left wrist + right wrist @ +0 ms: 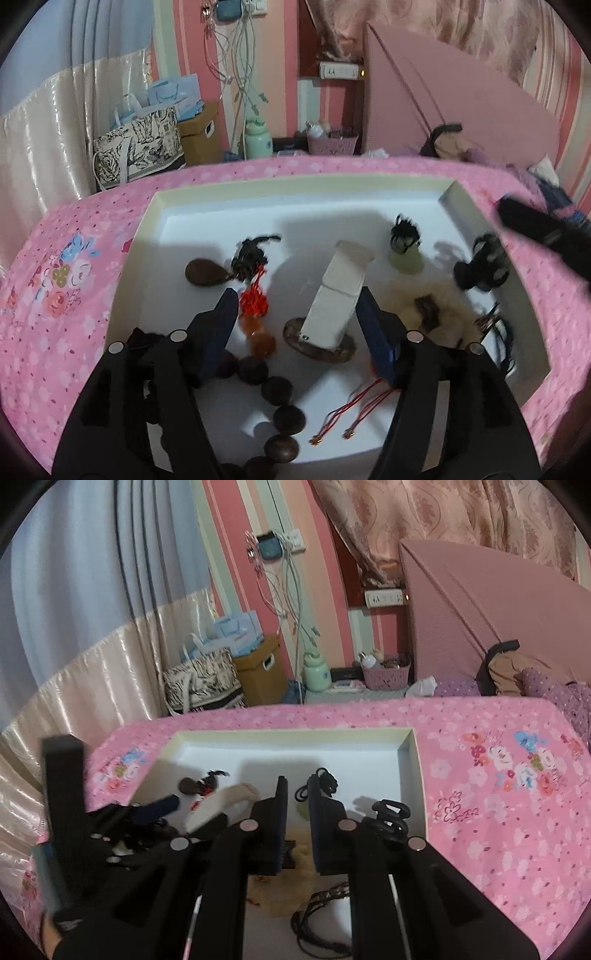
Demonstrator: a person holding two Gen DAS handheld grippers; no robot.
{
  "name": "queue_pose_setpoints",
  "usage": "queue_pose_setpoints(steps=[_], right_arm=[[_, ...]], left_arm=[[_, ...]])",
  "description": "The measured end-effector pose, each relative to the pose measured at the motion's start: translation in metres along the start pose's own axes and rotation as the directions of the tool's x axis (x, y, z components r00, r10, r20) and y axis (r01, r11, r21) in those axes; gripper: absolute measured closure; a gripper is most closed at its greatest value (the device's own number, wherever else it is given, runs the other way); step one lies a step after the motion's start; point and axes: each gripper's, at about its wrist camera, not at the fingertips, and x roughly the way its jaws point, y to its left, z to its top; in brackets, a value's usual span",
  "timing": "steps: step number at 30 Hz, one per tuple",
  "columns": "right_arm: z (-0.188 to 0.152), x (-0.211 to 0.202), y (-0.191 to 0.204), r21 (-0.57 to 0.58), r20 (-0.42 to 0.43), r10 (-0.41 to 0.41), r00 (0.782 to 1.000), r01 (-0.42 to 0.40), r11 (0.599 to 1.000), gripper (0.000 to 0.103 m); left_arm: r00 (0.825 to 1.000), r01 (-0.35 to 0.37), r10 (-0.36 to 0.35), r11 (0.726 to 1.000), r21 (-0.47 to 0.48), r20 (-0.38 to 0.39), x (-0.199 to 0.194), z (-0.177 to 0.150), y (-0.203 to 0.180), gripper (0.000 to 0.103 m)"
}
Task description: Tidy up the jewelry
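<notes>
A white tray (pixel 147 221) on a pink floral cloth holds the jewelry. My left gripper (pixel 297 293) stands open over it, straddling a white block-shaped pendant (pixel 338 295) that leans on a dark round disc (pixel 317 347). The right pad is right beside the block; the left pad is well clear of it. A red knot with orange beads (pixel 255 314) lies by the left finger, and a dark wooden bead string (pixel 280 417) runs below. My right gripper (pixel 297 784) hovers over the tray (pixel 406 746) with its jaws nearly together and nothing visible between them; a black cord (pixel 325 779) lies just beyond.
Also in the tray are a brown teardrop pendant (pixel 205 272), a green jade piece (pixel 404 260), a black looped ornament (pixel 480 267), a cream fluffy piece (pixel 424 306) and thin red cords (pixel 351 410). Bags, a box and a basket stand behind the table.
</notes>
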Motion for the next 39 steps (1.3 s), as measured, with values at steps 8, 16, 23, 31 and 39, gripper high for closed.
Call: queue_pose_setpoints(steps=[8, 16, 23, 31, 39], right_arm=[[-0.003, -0.054, 0.012, -0.046, 0.051, 0.008, 0.999, -0.006, 0.999, 0.092], [-0.077, -0.091, 0.005, -0.067, 0.004, -0.081, 0.997, 0.081, 0.994, 0.09], [-0.138, -0.123, 0.019, -0.039, 0.034, -0.094, 0.995, 0.096, 0.995, 0.055], [-0.174, -0.137, 0.048, -0.089, 0.159, -0.116, 0.98, 0.131, 0.987, 0.052], [-0.176, -0.153, 0.049, -0.064, 0.258, -0.182, 0.949, 0.205, 0.977, 0.034]], left_arm=[[0.999, -0.054, 0.054, 0.998, 0.017, -0.004, -0.041, -0.013, 0.003, 0.033], [0.988, -0.007, 0.017, 0.998, -0.065, 0.152, -0.129, -0.076, 0.042, 0.023], [0.927, -0.102, 0.119, 0.993, -0.068, 0.355, -0.2, -0.152, 0.058, 0.003], [0.881, -0.131, 0.195, 0.976, -0.173, 0.431, -0.204, -0.189, 0.081, 0.003], [0.891, -0.134, 0.192, 0.977, -0.167, 0.41, -0.198, -0.196, 0.082, 0.003]])
